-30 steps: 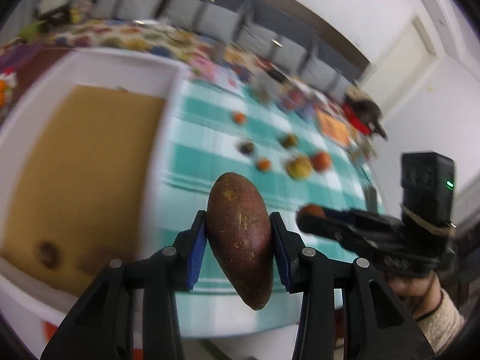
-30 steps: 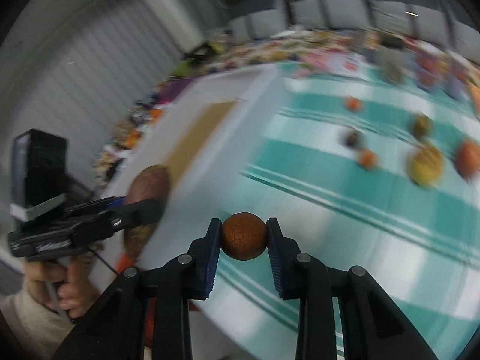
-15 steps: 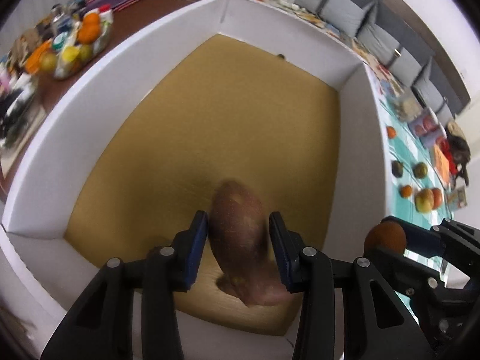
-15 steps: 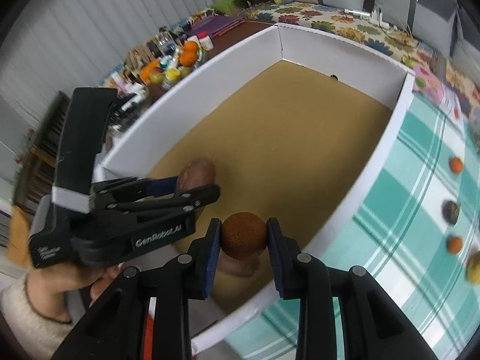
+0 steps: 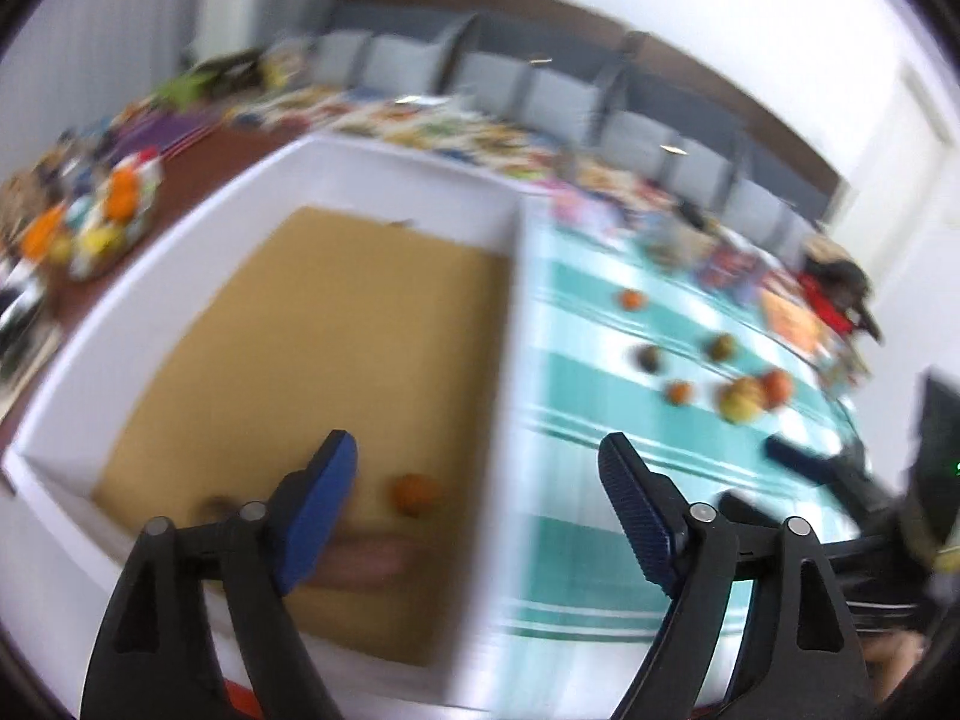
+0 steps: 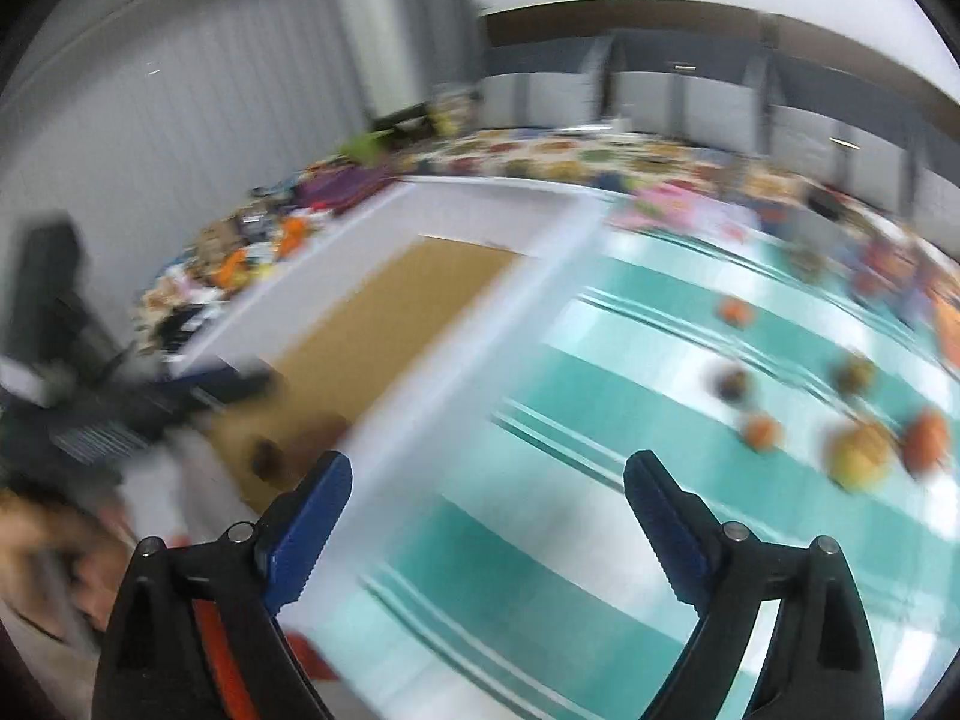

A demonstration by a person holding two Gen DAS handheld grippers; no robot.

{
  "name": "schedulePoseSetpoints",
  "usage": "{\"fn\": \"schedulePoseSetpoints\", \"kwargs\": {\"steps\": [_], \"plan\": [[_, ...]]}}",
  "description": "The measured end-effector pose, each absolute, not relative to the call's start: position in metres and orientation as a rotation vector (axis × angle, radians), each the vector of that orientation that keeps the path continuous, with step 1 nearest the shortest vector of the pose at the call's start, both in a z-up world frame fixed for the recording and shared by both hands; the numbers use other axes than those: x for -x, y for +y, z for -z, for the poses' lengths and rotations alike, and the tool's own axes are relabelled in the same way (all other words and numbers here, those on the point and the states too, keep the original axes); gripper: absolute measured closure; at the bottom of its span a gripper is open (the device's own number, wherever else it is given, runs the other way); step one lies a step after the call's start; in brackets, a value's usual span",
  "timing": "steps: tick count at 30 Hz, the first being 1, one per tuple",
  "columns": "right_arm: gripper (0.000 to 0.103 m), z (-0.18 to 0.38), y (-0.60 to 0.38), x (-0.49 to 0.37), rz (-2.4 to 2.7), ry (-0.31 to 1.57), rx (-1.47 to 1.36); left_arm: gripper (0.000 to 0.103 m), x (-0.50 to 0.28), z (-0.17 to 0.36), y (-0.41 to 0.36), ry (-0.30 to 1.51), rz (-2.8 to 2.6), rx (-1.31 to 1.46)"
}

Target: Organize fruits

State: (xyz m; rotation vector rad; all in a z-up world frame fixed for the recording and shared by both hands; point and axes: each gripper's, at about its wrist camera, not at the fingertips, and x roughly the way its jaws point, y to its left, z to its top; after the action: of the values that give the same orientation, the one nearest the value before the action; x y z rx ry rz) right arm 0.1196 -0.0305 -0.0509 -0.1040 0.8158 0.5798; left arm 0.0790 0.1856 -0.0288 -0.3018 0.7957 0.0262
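Note:
My left gripper [image 5: 477, 480] is open and empty above the near end of a white box with a brown floor [image 5: 336, 324]. A round orange-brown fruit [image 5: 414, 493] and a blurred reddish sweet potato [image 5: 372, 558] lie on the box floor near the gripper. My right gripper [image 6: 486, 492] is open and empty over the teal checked tablecloth [image 6: 600, 396], right of the box [image 6: 390, 312]. Several fruits [image 6: 858, 450] lie on the cloth to the right, also seen in the left wrist view [image 5: 744, 399]. Both views are motion blurred.
A tray of colourful items [image 5: 102, 222] sits left of the box. Clutter and grey chairs [image 5: 540, 96] line the far side of the table. The other gripper shows at the right edge [image 5: 852, 480] of the left view and at the left edge [image 6: 108, 402] of the right view.
Both grippers opened: the sweet potato and the round brown fruit left the jaws and now lie in the box. Both grippers have pulled back and swung right toward the tablecloth.

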Motion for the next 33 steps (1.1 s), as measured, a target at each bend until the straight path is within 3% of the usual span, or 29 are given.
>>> {"fn": "schedulePoseSetpoints", "kwargs": {"steps": [5, 12, 33], "plan": [[0.011, 0.129, -0.149, -0.102, -0.264, 0.887, 0.186, 0.012, -0.081, 0.052, 0.084, 0.832, 0.168, 0.238], [0.01, 0.161, -0.246, -0.06, -0.034, 0.869, 0.097, 0.012, -0.102, 0.148, -0.019, 1.006, 0.21, 0.157], [0.003, 0.177, -0.288, -0.114, 0.035, 0.919, -0.044, 0.008, -0.149, 0.178, -0.05, 0.915, 0.171, -0.076]]}}
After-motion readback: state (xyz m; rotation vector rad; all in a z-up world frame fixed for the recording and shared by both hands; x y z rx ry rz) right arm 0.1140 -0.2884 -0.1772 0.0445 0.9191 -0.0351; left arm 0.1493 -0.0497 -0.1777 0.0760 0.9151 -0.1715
